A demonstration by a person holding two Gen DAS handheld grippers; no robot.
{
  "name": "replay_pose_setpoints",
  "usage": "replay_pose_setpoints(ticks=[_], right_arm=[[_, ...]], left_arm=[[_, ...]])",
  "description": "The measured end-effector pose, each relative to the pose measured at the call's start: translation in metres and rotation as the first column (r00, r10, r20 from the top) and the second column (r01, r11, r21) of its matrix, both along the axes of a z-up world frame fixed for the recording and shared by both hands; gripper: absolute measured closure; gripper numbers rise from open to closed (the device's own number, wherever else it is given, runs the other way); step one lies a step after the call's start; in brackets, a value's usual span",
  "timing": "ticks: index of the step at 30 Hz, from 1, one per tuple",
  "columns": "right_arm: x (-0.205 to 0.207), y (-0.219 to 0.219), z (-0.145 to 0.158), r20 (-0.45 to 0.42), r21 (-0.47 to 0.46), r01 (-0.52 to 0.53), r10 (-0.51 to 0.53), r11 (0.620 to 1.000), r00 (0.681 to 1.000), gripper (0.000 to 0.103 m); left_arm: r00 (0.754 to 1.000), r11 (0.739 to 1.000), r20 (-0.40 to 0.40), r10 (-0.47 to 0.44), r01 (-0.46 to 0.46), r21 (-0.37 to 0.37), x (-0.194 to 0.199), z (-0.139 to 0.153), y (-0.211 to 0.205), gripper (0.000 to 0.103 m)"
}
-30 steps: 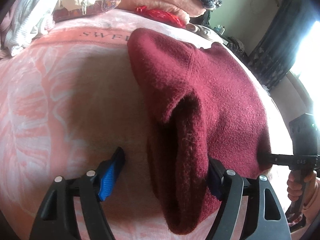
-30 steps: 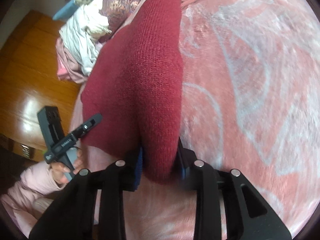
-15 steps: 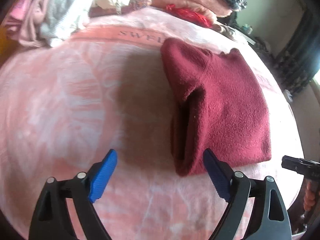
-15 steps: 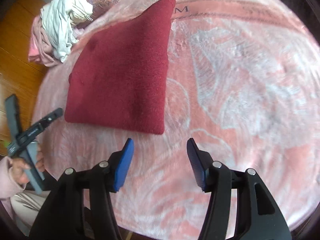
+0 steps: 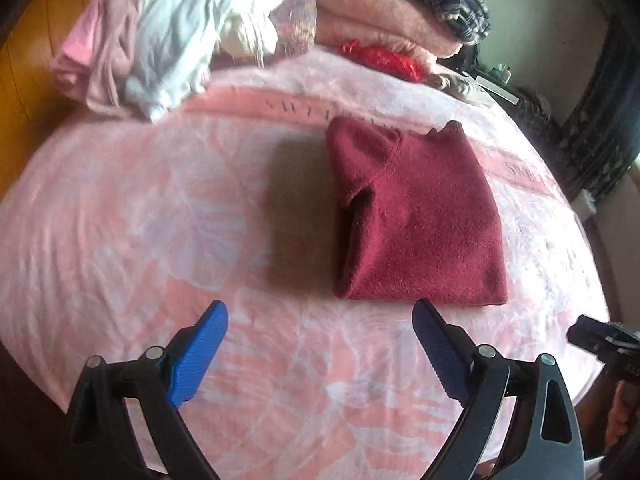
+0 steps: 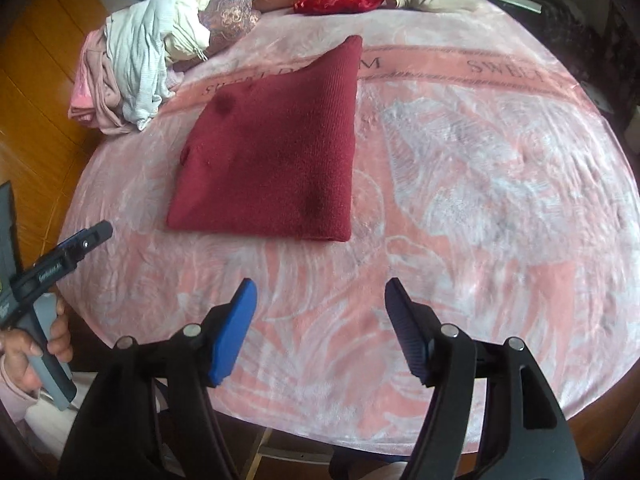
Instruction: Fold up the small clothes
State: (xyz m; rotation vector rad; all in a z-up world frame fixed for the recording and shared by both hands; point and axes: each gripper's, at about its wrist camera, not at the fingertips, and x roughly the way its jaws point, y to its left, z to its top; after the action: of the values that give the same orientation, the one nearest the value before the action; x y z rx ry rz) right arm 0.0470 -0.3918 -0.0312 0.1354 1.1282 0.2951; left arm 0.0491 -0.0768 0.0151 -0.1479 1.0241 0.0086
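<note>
A dark red knitted garment point(image 5: 416, 220) lies folded into a flat rectangle on the pink blanket point(image 5: 160, 208). It also shows in the right wrist view point(image 6: 276, 160). My left gripper point(image 5: 320, 332) is open and empty, held back from the garment's near edge. My right gripper point(image 6: 320, 308) is open and empty, also drawn back toward the blanket's front edge. The left gripper shows at the left edge of the right wrist view point(image 6: 94, 234). The right gripper's tip shows at the right edge of the left wrist view point(image 5: 580, 332).
A heap of white and pink clothes point(image 5: 160, 36) lies at the far left of the blanket point(image 6: 480, 160). It also shows in the right wrist view point(image 6: 132, 68). Folded pink blankets point(image 5: 380, 20), a patterned cushion point(image 6: 232, 16) and a red cloth point(image 6: 340, 0) line the far side. Wooden floor point(image 6: 36, 80) lies to the left.
Both grippers let go of the red garment and pulled back toward the front edge. The garment now lies flat and folded on the blanket.
</note>
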Motion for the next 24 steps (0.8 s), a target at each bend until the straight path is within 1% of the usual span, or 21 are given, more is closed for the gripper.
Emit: replay_pose_setpoints(ticks=[2, 4, 6, 8, 9, 11, 13, 18, 21, 24], right_arm=[[-0.004, 0.002, 0.003, 0.000, 0.019, 0.006, -0.006, 1.000, 1.000, 0.037], [-0.010, 0.004, 0.009, 0.020, 0.027, 0.011, -0.011, 1.000, 1.000, 0.036], [-0.018, 0.009, 0.016, 0.053, -0.002, -0.001, 0.001, 1.000, 0.999, 0.031], [-0.024, 0.015, 0.022, 0.092, -0.039, -0.018, 0.021, 0.999, 0.996, 0.022], [-0.029, 0.021, 0.024, 0.112, -0.060, -0.039, 0.046, 0.997, 0.993, 0.021], [-0.035, 0.029, 0.027, 0.130, -0.070, -0.073, 0.081, 0.995, 0.988, 0.016], [-0.039, 0.035, 0.027, 0.133, -0.062, -0.086, 0.093, 0.994, 0.987, 0.013], [-0.046, 0.047, 0.028, 0.140, -0.023, -0.096, 0.098, 0.995, 0.985, 0.012], [-0.047, 0.047, 0.029, 0.139, 0.019, -0.085, 0.081, 0.996, 0.987, 0.012], [-0.045, 0.047, 0.031, 0.143, 0.026, -0.073, 0.068, 0.997, 0.987, 0.012]], left_arm=[[1.000, 0.999, 0.016, -0.009, 0.008, 0.037, -0.009, 0.002, -0.002, 0.006], [1.000, 0.999, 0.019, -0.007, 0.006, 0.048, -0.014, 0.002, -0.001, 0.006], [1.000, 0.999, 0.021, 0.001, -0.002, 0.041, -0.020, 0.001, 0.002, 0.006], [1.000, 0.999, 0.026, 0.006, -0.008, 0.039, -0.025, 0.002, 0.004, 0.004], [0.999, 0.999, 0.033, 0.009, -0.010, 0.039, -0.028, 0.003, 0.005, 0.004], [0.999, 0.999, 0.047, 0.008, -0.010, 0.036, -0.034, 0.008, 0.006, 0.004], [0.999, 0.999, 0.053, 0.009, -0.011, 0.036, -0.037, 0.010, 0.007, 0.004], [0.997, 1.000, 0.072, 0.015, -0.016, 0.016, -0.042, 0.023, 0.006, 0.004], [0.994, 0.999, 0.105, -0.008, 0.003, 0.047, -0.045, 0.031, 0.000, 0.004], [0.991, 0.997, 0.134, -0.021, 0.012, 0.072, -0.048, 0.037, -0.005, 0.004]])
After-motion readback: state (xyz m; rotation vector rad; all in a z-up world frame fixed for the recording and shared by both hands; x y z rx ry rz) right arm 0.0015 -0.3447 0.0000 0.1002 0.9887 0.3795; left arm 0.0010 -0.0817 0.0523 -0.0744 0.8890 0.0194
